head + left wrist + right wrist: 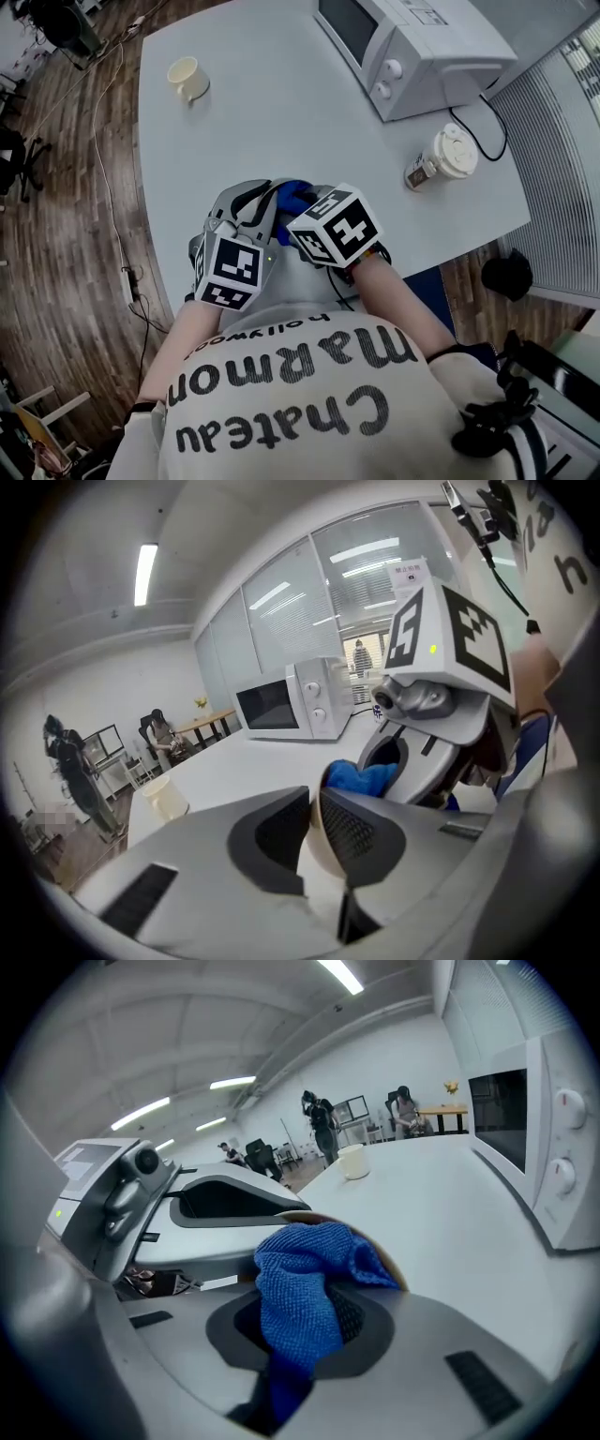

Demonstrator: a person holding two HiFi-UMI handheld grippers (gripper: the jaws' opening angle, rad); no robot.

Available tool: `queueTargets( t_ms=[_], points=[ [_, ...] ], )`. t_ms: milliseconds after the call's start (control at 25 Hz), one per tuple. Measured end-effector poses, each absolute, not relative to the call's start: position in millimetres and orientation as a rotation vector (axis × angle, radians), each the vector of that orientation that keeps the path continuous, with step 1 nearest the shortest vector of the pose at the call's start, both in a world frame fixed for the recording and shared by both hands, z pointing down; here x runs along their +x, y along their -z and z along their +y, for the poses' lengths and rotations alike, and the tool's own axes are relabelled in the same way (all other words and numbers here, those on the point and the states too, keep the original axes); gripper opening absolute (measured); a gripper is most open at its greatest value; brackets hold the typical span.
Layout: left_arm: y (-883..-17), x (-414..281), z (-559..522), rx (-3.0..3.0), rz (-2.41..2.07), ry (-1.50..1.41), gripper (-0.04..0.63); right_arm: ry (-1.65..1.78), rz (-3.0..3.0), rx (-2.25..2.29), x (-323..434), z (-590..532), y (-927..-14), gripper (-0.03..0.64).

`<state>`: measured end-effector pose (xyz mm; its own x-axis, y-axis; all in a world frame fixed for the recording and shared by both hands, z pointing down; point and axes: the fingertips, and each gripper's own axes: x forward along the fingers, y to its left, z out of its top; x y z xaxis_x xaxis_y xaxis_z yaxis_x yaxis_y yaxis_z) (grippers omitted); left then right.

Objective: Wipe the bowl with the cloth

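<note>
Close to my body at the table's (281, 122) near edge, both grippers meet. The left gripper (314, 810) is shut on the thin wall of a cream bowl (321, 850), which stands on edge between its pads. Inside the bowl lies a blue cloth (300, 1297), and the right gripper (302, 1330) is shut on it. In the head view the cloth (296, 197) shows between the left gripper (253, 204) and the right gripper (302, 214); the bowl is hidden under them. The bowl's tan rim (396, 1277) curves round the cloth in the right gripper view.
A white microwave (412, 47) stands at the table's far right, its black cable running down the right side. A lidded paper cup (441, 157) stands on the right and a cream mug (187, 78) at the far left. People and office chairs are far behind.
</note>
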<state>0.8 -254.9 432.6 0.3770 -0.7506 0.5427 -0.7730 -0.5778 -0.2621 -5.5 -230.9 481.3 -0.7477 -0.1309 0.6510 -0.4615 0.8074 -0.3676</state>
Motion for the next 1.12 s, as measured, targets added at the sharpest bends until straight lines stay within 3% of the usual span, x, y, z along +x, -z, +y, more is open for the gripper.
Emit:
queueTargets(
  t_ms=[480, 1120],
  points=[
    [-418, -5, -256, 2.659, -1.532, -1.085, 0.040, -0.922, -2.480, 0.681, -12, -256, -472, 0.049],
    [-393, -32, -271, 2.527, -1.741, -0.715, 0.048, -1.280, -2.549, 0.955, 3, -281, -451, 0.048]
  ],
)
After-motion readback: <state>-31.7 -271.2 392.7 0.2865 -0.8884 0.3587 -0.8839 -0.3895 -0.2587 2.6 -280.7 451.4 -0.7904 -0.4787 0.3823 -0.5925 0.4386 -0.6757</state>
